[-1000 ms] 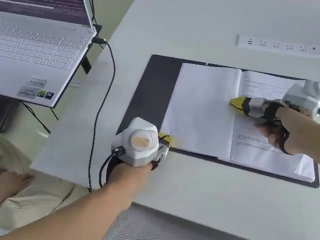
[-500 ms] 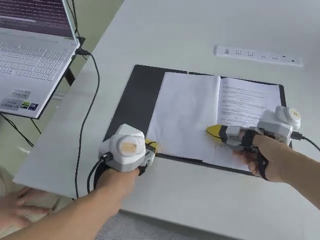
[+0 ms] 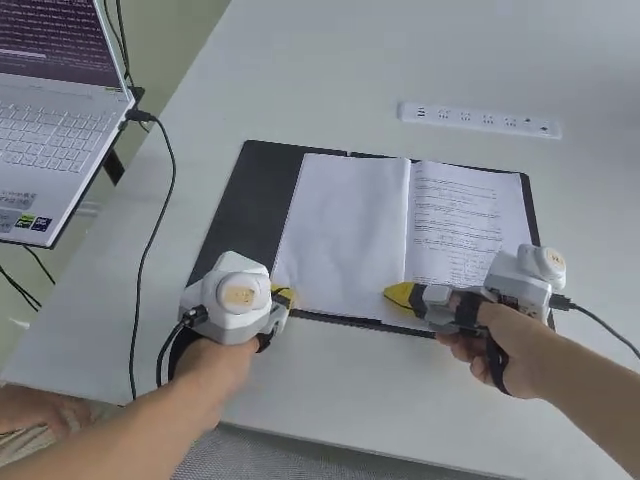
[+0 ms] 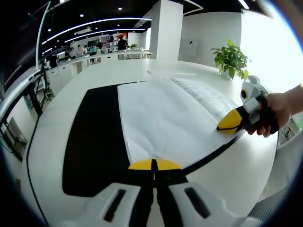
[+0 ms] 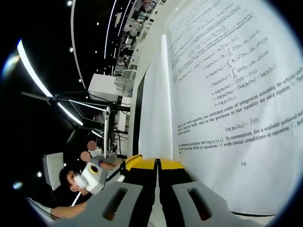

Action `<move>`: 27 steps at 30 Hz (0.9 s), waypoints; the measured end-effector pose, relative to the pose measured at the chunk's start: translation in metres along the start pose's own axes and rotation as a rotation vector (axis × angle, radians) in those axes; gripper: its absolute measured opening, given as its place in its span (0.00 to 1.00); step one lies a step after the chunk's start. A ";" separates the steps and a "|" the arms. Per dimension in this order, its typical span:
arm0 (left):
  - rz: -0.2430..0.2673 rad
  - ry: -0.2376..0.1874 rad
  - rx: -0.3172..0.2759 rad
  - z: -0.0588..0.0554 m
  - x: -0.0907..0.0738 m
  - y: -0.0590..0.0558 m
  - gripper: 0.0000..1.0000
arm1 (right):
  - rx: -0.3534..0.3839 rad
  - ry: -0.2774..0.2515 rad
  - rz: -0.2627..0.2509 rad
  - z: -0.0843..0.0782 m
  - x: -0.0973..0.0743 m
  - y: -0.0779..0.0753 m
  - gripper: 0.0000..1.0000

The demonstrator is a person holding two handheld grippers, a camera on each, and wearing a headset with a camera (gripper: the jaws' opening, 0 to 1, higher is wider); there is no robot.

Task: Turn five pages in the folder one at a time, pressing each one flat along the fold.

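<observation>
While folder lies open, L gripper sits w/ jaws closed at blank page corner. R gripper, jaws together too, rests at btm of fold

In the head view, the laptop at ten o'clock runs off the edge. The words on the right page are too small to read. The left gripper covers the folder's near corner.

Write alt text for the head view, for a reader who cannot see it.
An open folder lies on a white table, with the right gripper, jaws shut, at the bottom of the fold between a blank left page and a printed right page. The left gripper is at the blank page's lower left corner; a laptop stands far left.
</observation>
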State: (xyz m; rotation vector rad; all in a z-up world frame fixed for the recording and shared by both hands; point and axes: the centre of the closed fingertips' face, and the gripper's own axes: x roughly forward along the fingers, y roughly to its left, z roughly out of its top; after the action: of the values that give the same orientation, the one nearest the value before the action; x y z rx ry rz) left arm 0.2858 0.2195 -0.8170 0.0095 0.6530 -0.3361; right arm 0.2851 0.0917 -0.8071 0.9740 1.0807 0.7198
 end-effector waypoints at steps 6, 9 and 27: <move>0.000 0.001 0.003 0.000 0.000 0.000 0.00 | 0.024 0.006 0.003 -0.015 -0.004 -0.002 0.00; 0.001 0.000 0.006 0.001 -0.001 0.000 0.00 | 0.020 0.024 0.001 -0.028 -0.008 -0.001 0.00; -0.002 0.008 0.004 0.002 -0.005 -0.007 0.02 | -0.015 -0.020 0.065 -0.053 -0.041 0.036 0.00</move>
State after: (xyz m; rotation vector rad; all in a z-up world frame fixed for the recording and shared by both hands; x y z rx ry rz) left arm 0.2809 0.2140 -0.8117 0.0140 0.6605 -0.3392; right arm 0.2212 0.0865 -0.7663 1.0052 1.0280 0.7687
